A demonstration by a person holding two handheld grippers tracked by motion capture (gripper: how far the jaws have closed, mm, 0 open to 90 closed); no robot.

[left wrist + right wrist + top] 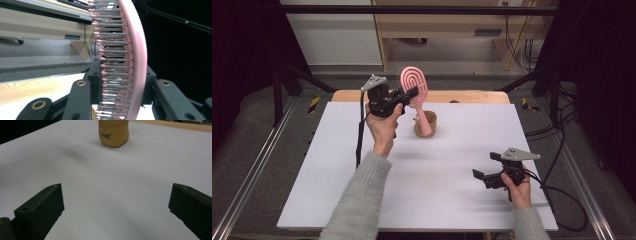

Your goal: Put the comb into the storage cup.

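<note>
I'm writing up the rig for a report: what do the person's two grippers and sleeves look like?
Both the left gripper and the right gripper are black, with blocky flat fingers on linkage arms with brass-coloured pivots. Each carries a grey three-cornered plate on top and trails a black cable. The sleeves are light grey knit.

My left gripper is black, topped by a grey three-cornered plate; a black cable hangs from it. Its linkage arms carry brass-ringed pivot holes, seen in the left gripper view. My right gripper is likewise black with a grey plate and black cable. Its jaws are matte, scuffed blocks. Both my sleeves are grey knit.
</note>
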